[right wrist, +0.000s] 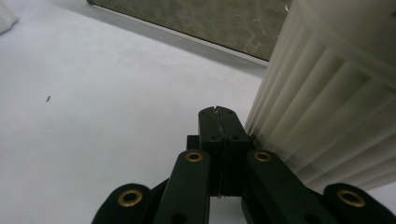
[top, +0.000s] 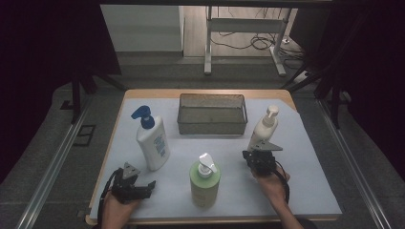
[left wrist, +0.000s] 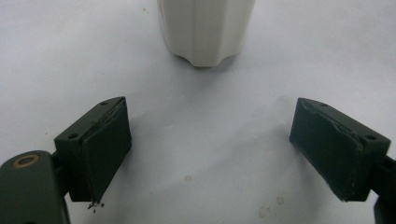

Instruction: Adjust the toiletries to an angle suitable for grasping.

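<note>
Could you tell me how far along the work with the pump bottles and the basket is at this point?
Nothing looks done: the grey wire mesh basket holds no bottle. In hand: the shut right gripper is beside the ribbed cream pump bottle, not gripping it. The left gripper is open. The white blue-pump bottle and green bottle stand untouched.

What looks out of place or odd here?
Nothing stands out much: three pump bottles stand upright, none spilled. One oddity: the right gripper sits beside the cream bottle with jaws shut, gripping nothing. Left gripper is open.
</note>
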{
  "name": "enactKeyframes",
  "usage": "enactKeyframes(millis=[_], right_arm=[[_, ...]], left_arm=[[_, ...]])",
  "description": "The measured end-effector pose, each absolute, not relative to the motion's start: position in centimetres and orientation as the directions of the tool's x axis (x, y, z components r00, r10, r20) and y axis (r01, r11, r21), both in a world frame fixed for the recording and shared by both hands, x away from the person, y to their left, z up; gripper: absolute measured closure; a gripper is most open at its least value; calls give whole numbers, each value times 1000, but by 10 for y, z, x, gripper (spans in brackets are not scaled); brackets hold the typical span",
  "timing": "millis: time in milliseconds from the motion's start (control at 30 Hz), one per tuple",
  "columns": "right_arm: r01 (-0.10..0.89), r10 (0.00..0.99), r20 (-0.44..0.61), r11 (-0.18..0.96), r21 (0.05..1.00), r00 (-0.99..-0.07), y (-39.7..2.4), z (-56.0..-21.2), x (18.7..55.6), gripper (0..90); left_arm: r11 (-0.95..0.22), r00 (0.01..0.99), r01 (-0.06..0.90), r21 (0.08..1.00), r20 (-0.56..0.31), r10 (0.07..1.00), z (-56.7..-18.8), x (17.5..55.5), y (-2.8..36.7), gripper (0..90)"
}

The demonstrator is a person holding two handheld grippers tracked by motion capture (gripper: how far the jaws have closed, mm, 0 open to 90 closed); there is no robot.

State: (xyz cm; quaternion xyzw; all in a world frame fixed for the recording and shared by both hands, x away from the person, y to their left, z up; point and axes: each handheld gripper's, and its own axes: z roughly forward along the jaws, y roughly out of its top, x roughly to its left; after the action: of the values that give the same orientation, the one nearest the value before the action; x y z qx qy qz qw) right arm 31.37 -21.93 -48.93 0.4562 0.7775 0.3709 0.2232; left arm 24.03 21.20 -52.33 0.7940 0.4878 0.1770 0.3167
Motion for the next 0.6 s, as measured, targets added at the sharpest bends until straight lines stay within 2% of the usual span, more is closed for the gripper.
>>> enactKeyframes(millis=[600], right_arm=[[568, 894, -9, 292, 770, -447, -257, -488, 306, 894]], left_arm=[[-323, 461, 663, 676, -28, 887, -523, 240, 212, 122]])
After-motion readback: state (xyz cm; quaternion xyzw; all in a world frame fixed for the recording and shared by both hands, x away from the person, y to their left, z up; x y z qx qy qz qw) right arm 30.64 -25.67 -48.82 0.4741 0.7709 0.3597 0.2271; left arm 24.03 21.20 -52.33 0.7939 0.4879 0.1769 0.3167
